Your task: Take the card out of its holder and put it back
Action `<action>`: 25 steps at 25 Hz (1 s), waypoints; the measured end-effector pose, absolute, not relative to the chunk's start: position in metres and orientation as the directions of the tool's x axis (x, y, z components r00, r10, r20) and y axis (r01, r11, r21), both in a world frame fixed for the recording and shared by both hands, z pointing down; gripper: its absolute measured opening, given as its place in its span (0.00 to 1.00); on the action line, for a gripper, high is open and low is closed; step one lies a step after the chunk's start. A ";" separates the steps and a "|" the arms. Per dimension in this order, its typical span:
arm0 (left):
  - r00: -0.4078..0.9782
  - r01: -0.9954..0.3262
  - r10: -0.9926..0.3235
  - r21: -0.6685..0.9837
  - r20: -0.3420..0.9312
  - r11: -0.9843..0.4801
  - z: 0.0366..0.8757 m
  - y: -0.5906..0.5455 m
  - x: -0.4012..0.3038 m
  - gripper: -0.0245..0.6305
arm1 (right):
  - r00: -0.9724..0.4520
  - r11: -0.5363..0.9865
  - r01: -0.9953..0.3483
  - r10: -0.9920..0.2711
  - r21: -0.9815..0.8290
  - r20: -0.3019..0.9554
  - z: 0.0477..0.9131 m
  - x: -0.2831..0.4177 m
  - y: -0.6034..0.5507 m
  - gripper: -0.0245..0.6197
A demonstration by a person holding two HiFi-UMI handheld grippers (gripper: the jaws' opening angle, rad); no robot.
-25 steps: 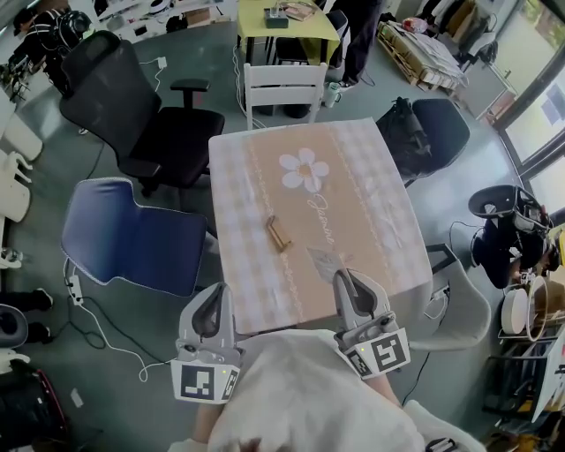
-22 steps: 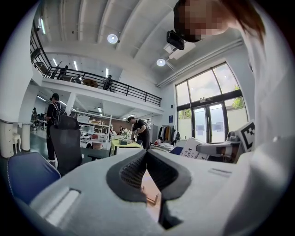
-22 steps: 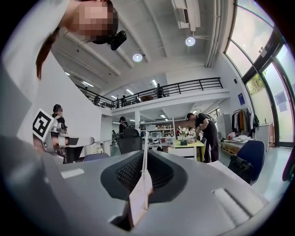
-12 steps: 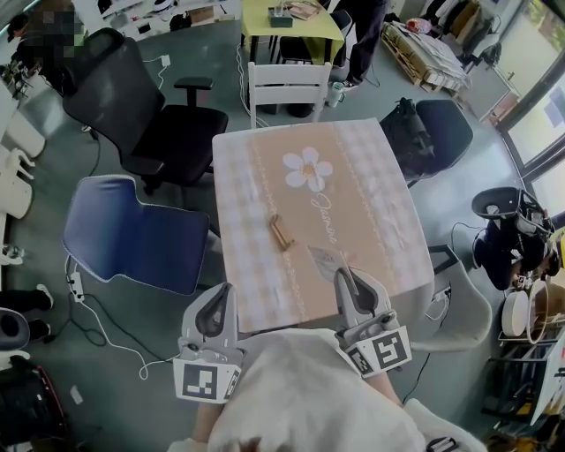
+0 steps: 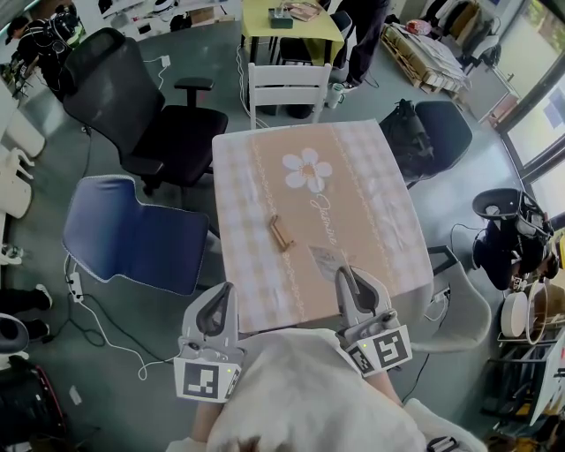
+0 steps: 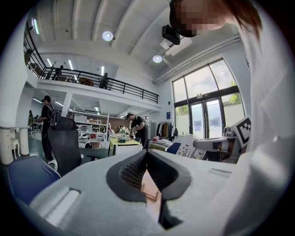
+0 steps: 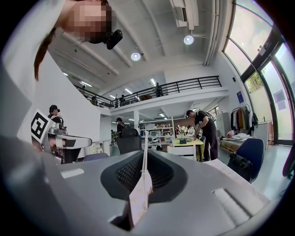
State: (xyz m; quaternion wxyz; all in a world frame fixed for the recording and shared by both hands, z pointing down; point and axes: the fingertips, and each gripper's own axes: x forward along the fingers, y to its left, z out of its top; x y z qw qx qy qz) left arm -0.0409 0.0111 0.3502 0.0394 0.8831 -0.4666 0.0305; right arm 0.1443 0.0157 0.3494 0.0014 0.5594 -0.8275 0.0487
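On the flowered tablecloth of the table (image 5: 353, 177) lies a small wooden card holder (image 5: 280, 233), with nothing in it. My right gripper (image 5: 346, 275) hangs over the table's near edge, shut on a pale card (image 5: 326, 259) that sticks out ahead of its tips. In the right gripper view the card (image 7: 141, 193) stands edge-on between the pressed jaws of the right gripper (image 7: 145, 152). Just off the table's near left corner my left gripper (image 5: 219, 298) is shut and holds nothing. The left gripper view has the holder (image 6: 150, 191) showing through the gap below the left gripper's (image 6: 146, 154) closed tips.
A white chair (image 5: 284, 88) stands at the table's far side. A black office chair (image 5: 141, 106) and a blue chair (image 5: 132, 234) are on the left, a dark chair (image 5: 437, 132) on the right. A yellow table (image 5: 287, 22) with a person beside it is farther back.
Both grippers and the card keep their places; only the head view has shifted slightly.
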 end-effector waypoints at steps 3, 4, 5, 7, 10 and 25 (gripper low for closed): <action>0.574 -0.819 -0.814 0.040 0.092 -0.573 0.350 0.011 -0.038 0.04 | -0.372 0.367 -0.927 -0.927 -0.081 0.056 0.349 0.145 0.015 0.06; 0.577 -0.817 -0.812 0.047 0.087 -0.575 0.350 0.011 -0.037 0.04 | -0.371 0.366 -0.927 -0.927 -0.082 0.056 0.349 0.146 0.016 0.06; 0.578 -0.816 -0.812 0.056 0.081 -0.575 0.349 0.012 -0.038 0.04 | -0.369 0.364 -0.927 -0.928 -0.084 0.056 0.348 0.146 0.016 0.06; 0.575 -0.818 -0.815 0.068 0.071 -0.571 0.348 0.012 -0.039 0.04 | -0.367 0.362 -0.928 -0.929 -0.086 0.055 0.348 0.147 0.017 0.06; 0.568 -0.823 -0.820 0.069 0.070 -0.564 0.347 0.012 -0.040 0.04 | -0.362 0.357 -0.930 -0.930 -0.088 0.057 0.349 0.148 0.018 0.06; 0.510 -0.859 -0.857 0.097 0.074 -0.502 0.351 0.007 -0.056 0.04 | -0.335 0.329 -0.940 -0.939 -0.085 0.072 0.357 0.153 0.018 0.06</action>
